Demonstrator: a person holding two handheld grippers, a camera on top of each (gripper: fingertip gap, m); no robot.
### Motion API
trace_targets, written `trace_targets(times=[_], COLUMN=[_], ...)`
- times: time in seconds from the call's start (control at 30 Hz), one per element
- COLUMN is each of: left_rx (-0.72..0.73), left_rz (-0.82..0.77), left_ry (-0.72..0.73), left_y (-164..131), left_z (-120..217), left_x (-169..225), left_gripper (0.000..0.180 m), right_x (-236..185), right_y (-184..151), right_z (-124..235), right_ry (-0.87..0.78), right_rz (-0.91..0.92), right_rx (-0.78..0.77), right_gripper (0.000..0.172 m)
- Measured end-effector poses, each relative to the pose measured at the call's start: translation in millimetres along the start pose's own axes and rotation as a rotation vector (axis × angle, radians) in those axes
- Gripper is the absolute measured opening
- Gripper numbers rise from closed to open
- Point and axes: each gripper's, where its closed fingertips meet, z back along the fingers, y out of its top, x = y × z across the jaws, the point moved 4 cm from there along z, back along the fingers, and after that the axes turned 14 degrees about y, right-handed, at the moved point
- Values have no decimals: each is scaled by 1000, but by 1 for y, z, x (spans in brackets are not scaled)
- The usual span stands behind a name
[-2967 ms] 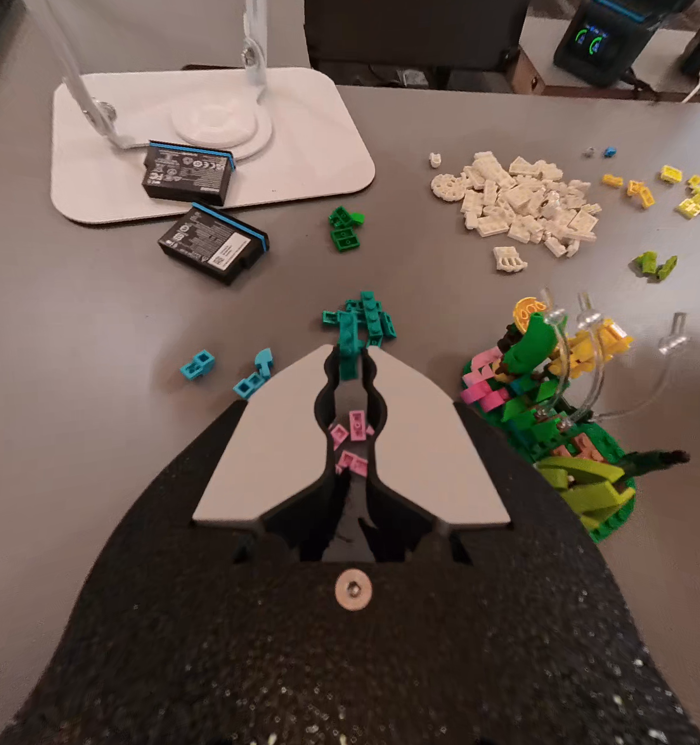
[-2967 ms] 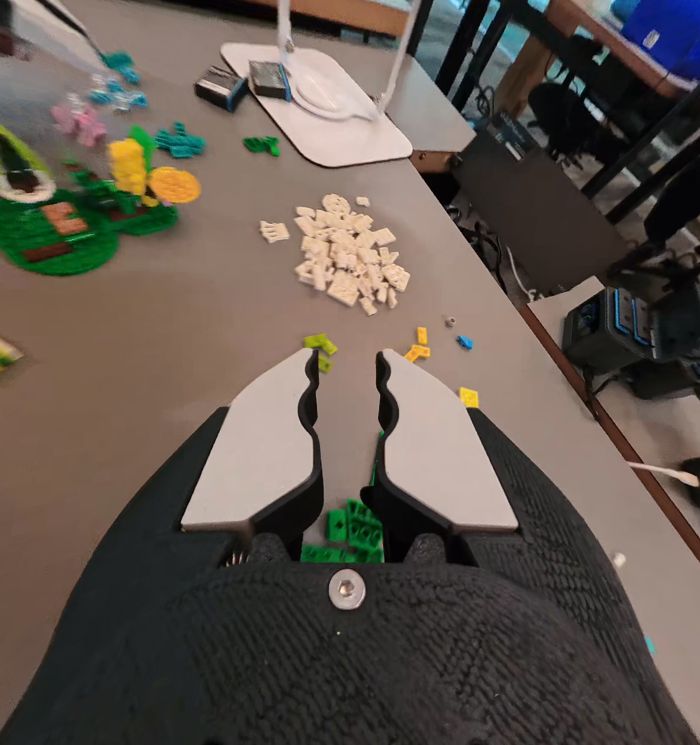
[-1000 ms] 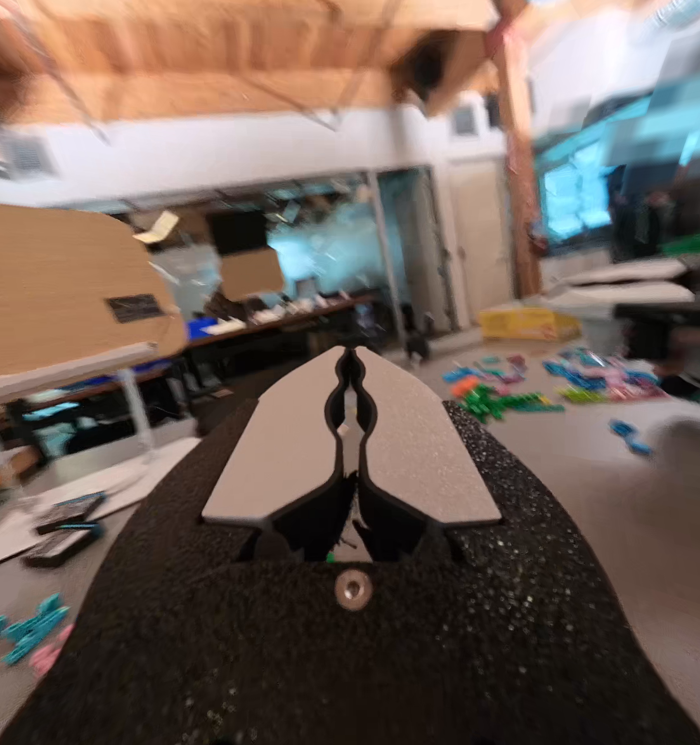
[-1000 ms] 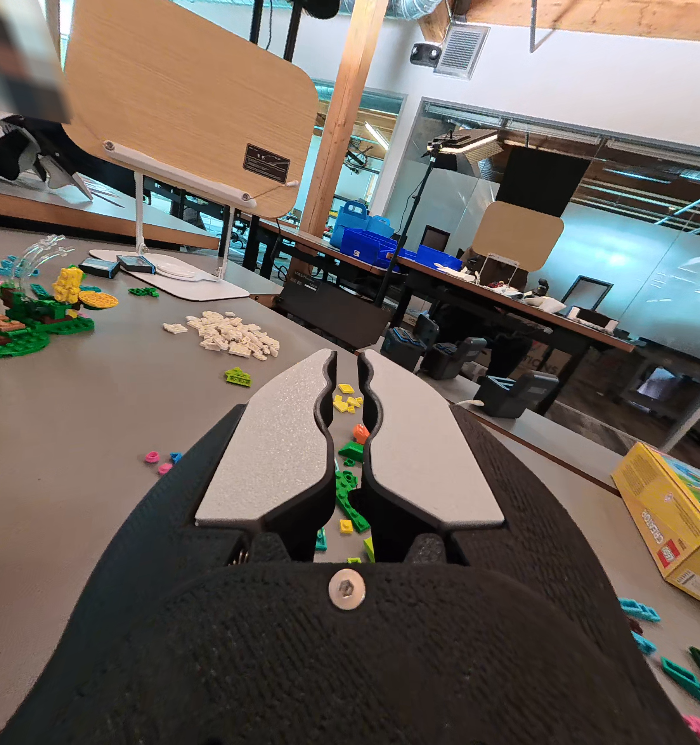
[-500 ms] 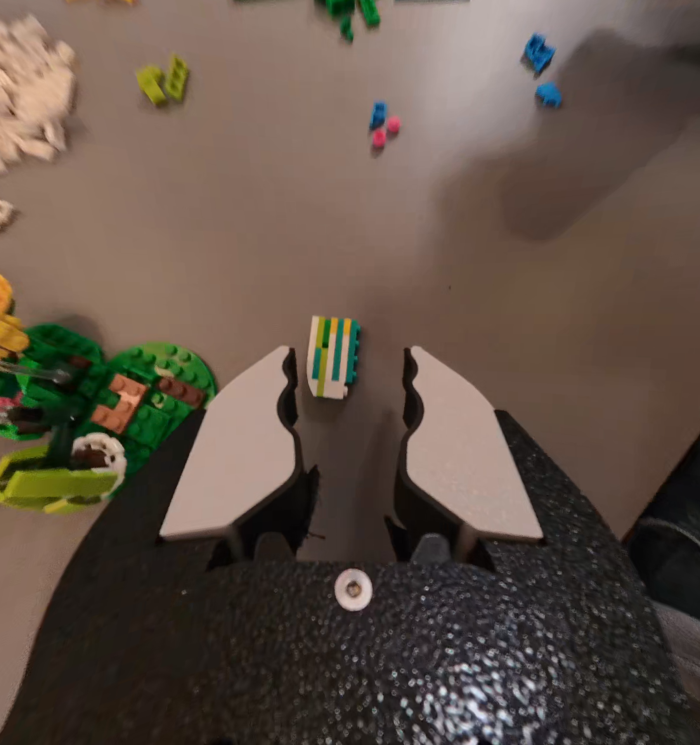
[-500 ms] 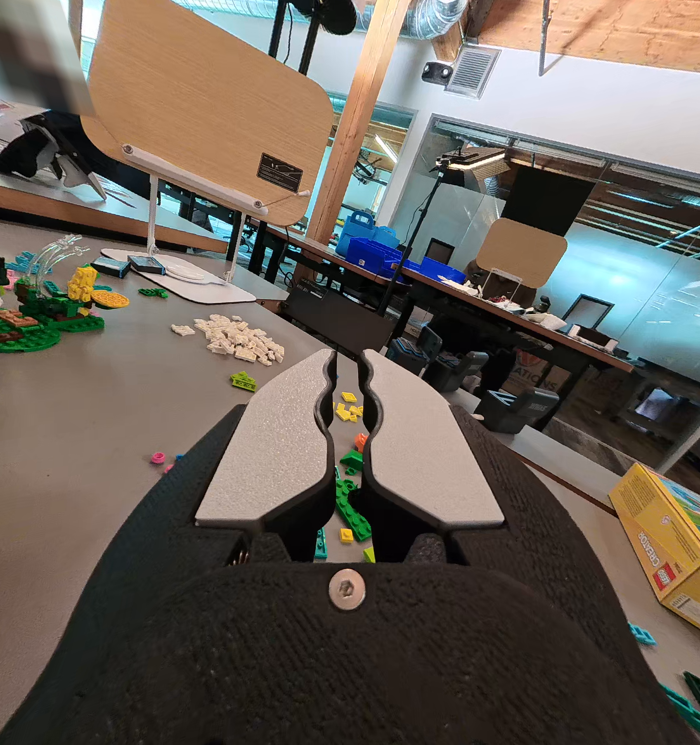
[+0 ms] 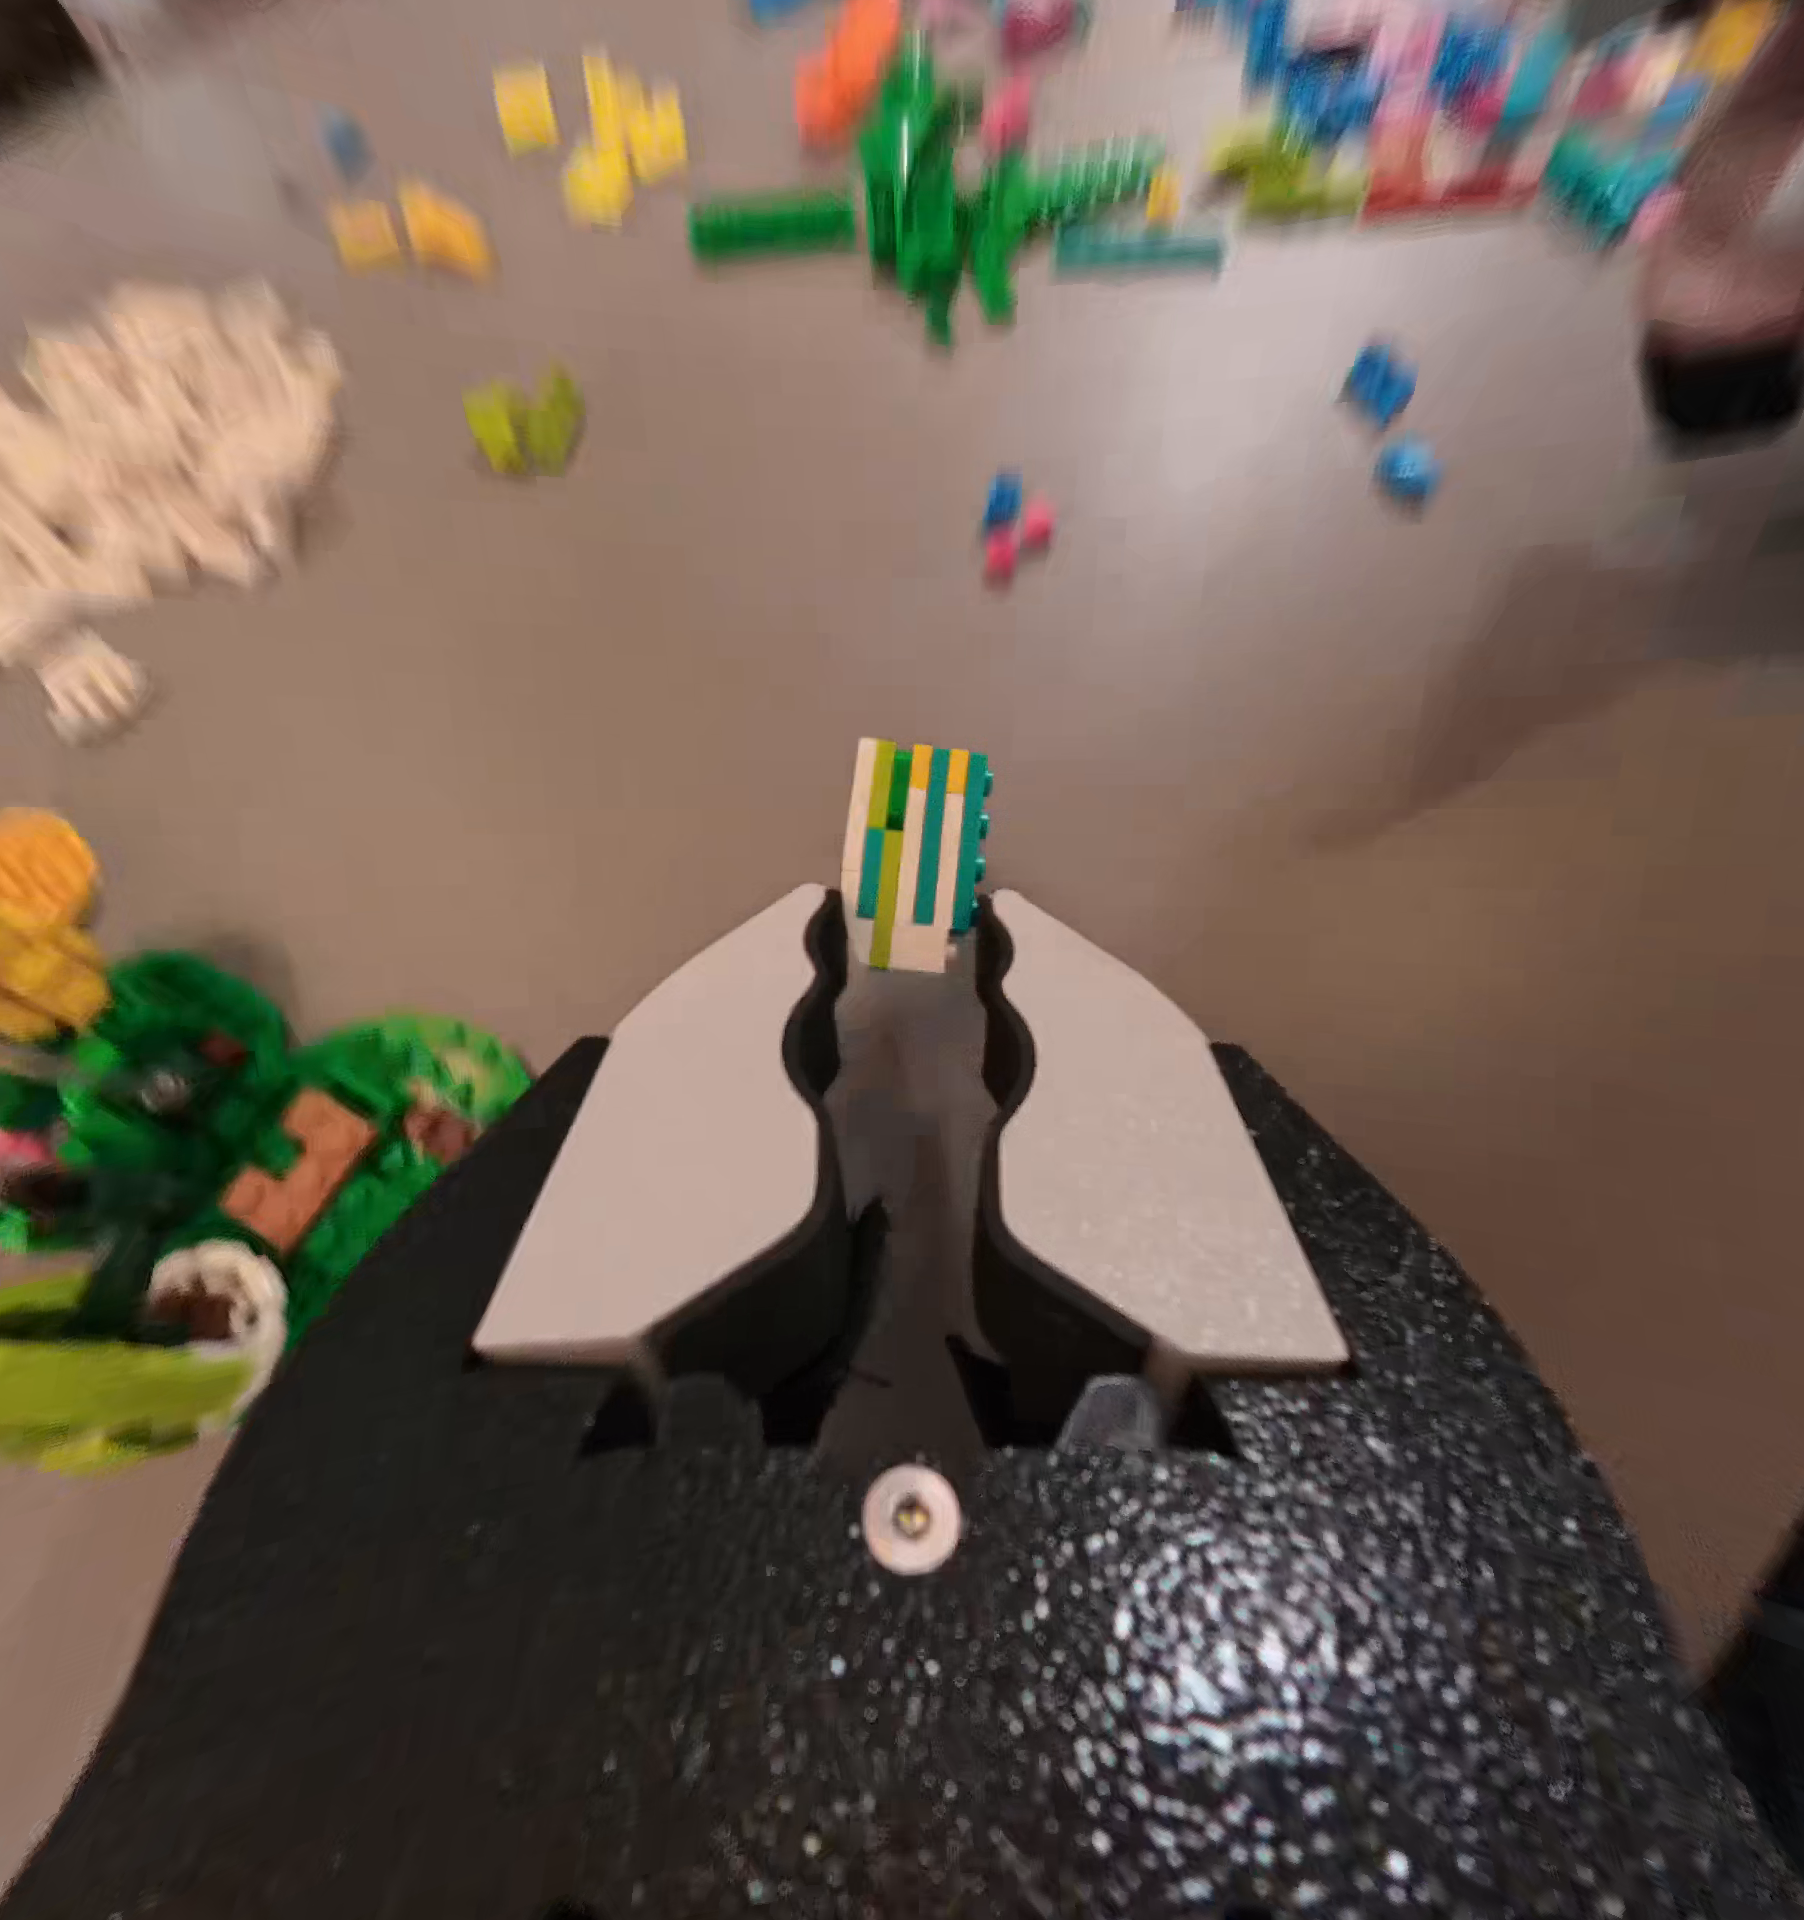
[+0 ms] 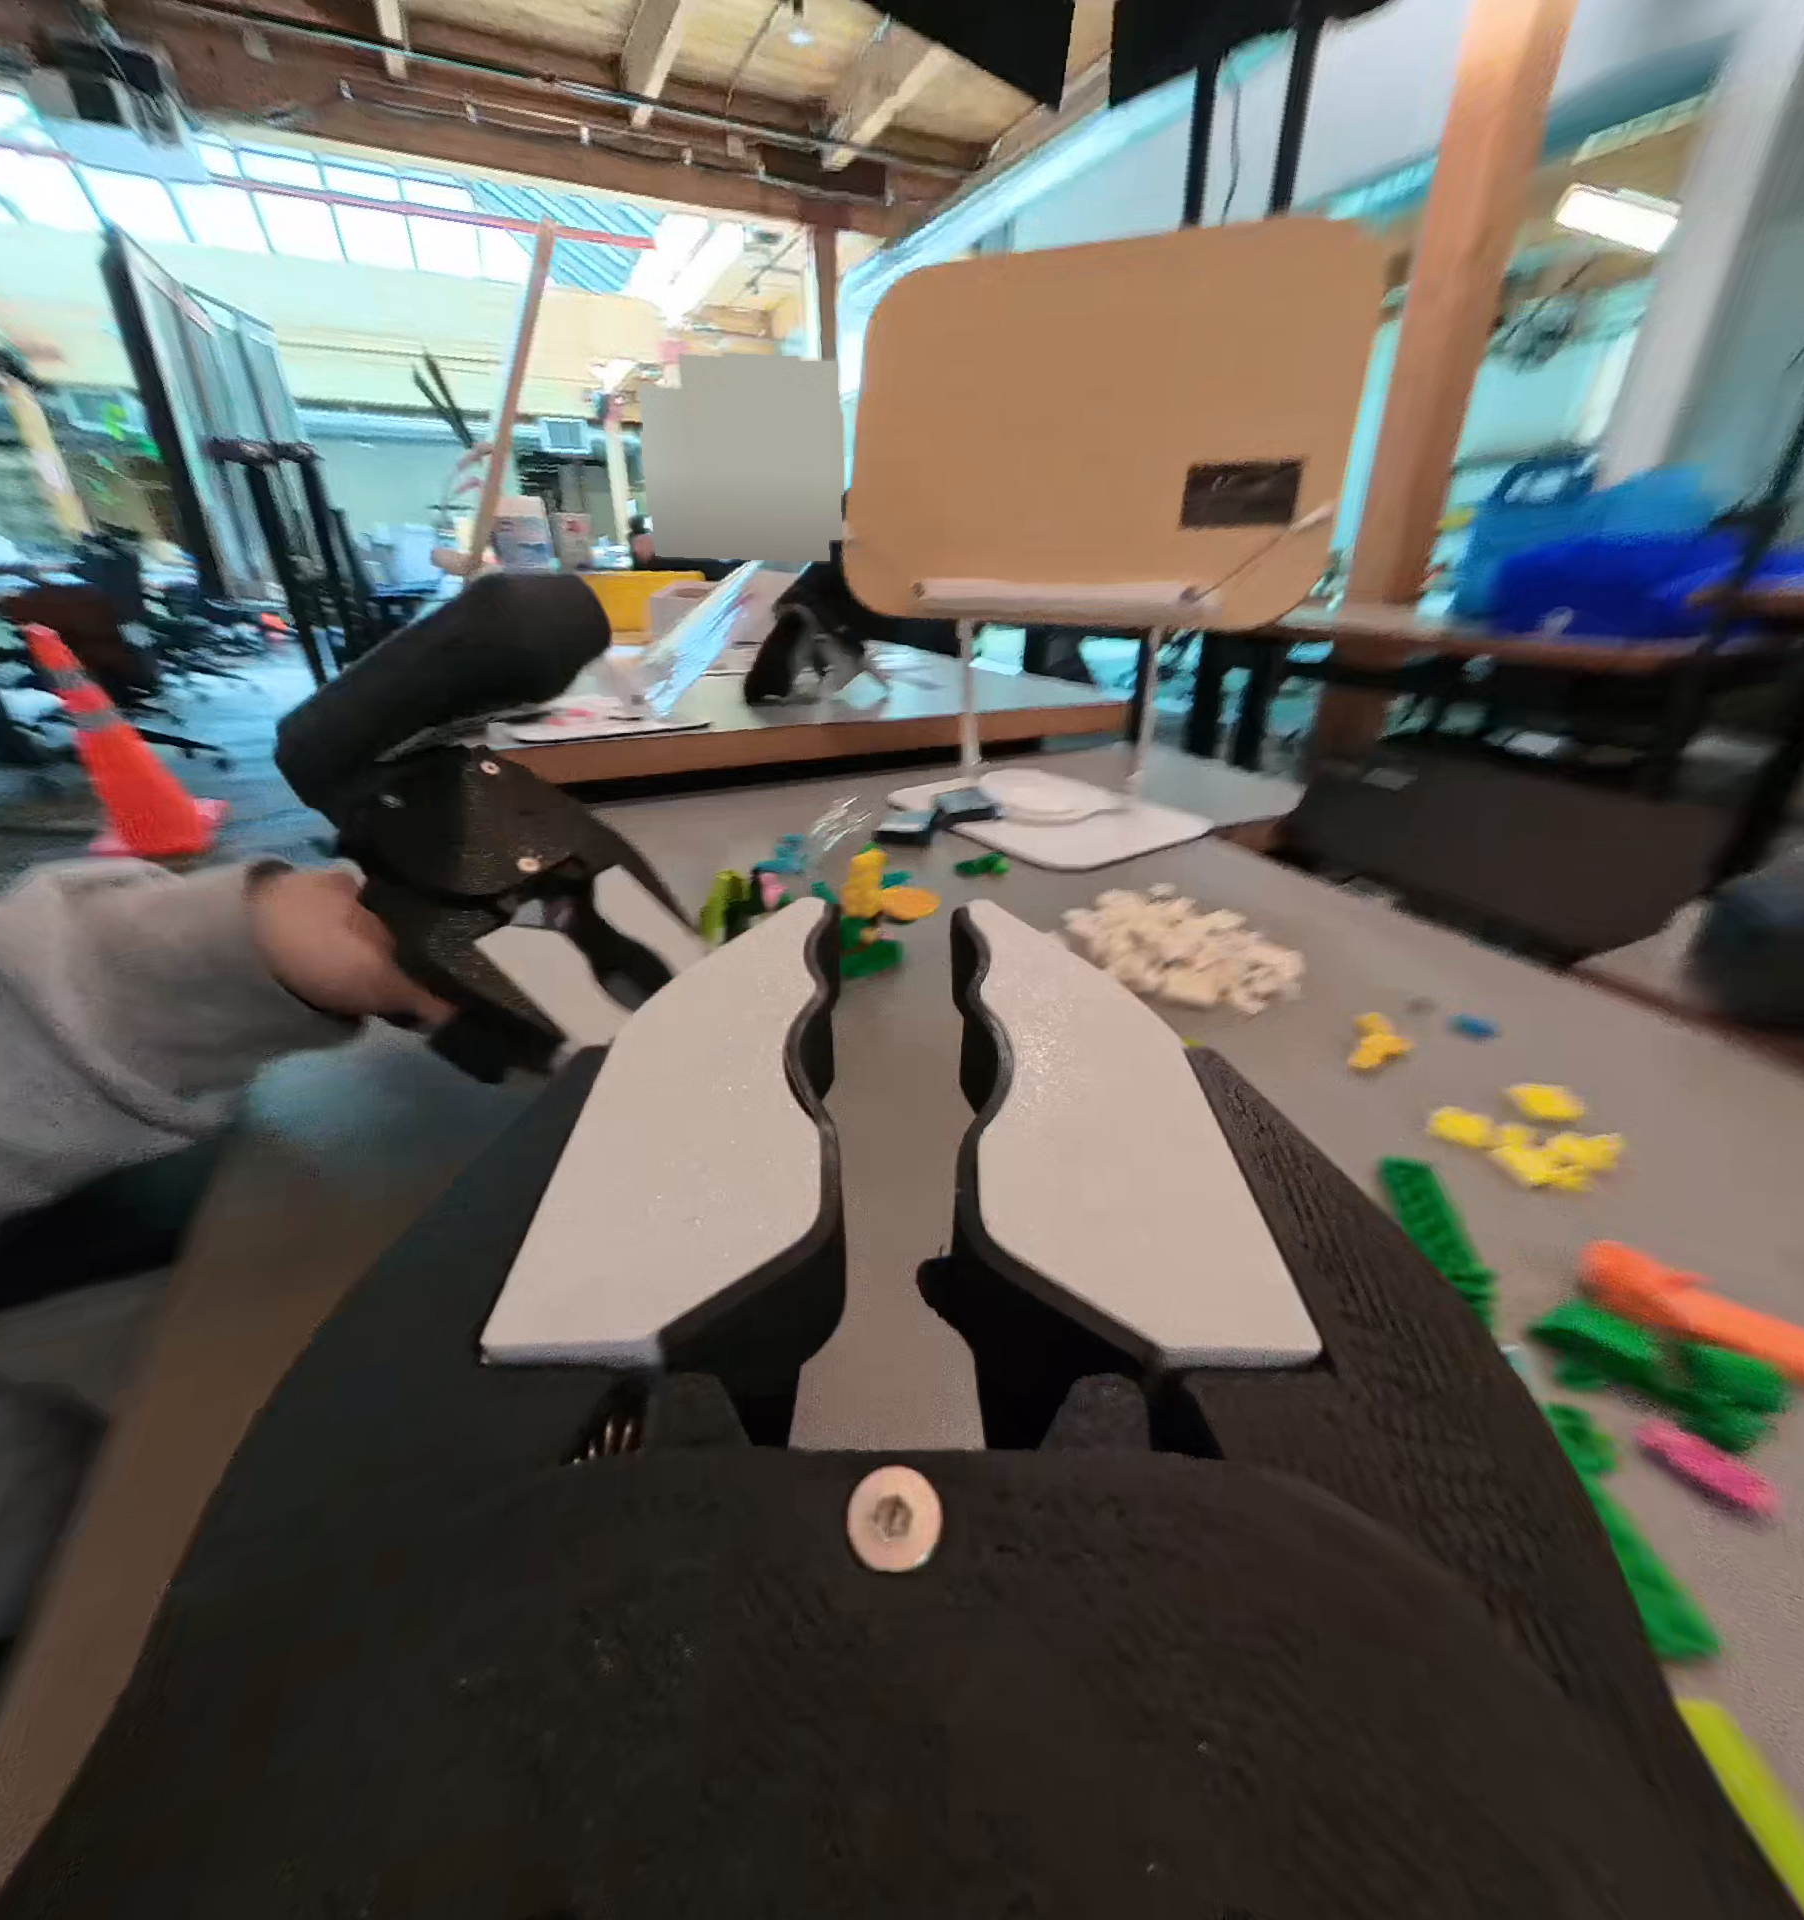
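Your left gripper [image 7: 903, 920] is clamping a striped white, teal and lime brick stack [image 7: 913, 852] between its fingers, above the grey worktop [image 7: 669, 644]. A green brick model [image 7: 202, 1132] is sitting alongside; white pieces [image 7: 119, 468] are lying beyond. Your right gripper [image 8: 893, 925] is hovering with fingers parted, bare. Writing is too blurred to read.

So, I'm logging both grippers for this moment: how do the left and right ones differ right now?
The left gripper has a small striped brick block between its fingertips, apparently clamped; the right gripper has nothing between its fingers. The left points down at the table; the right looks out level across it. Both have grey fingers on black bodies.
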Motion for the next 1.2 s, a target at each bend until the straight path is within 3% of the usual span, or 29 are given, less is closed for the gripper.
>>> trace_targets(times=[0.13,0.3,0.43,0.5,0.57,0.63,0.67,0.77,0.83,0.87,1.2], left_rx=[408,563,594,573,549,514,488,360,327,332,534], left_rz=[-85,-206,-246,-240,-213,-130,-87,-15,6,18,367], left_ry=[146,214,195,167,74,-56,-138,-347,-429,-437,-594], left_y=[44,58,61,59,57,57,57,46,40,40,65], left_z=[17,24,25,22,21,23,24,21,19,18,35], left_x=[17,43,54,56,59,60,60,66,70,70,63], left_gripper=[24,23,23,24,26,45,46,38,16,13,8], right_x=[0,-5,-10,-14,-16,-20,-22,-31,-37,-39,-34], right_y=[-23,-29,-31,-31,-33,-36,-38,-42,-45,-46,-16], right_z=[-12,-17,-18,-18,-16,-11,-9,-7,-8,-9,-11], right_ry=[79,172,208,240,261,302,328,398,439,447,395], right_rz=[-278,-462,-456,-436,-386,-338,-323,-306,-309,-305,-299], right_rx=[-73,-45,-69,-93,-152,-226,-258,-315,-336,-340,-74], right_gripper=[31,35,30,11,7,6,7,7,7,7,11])
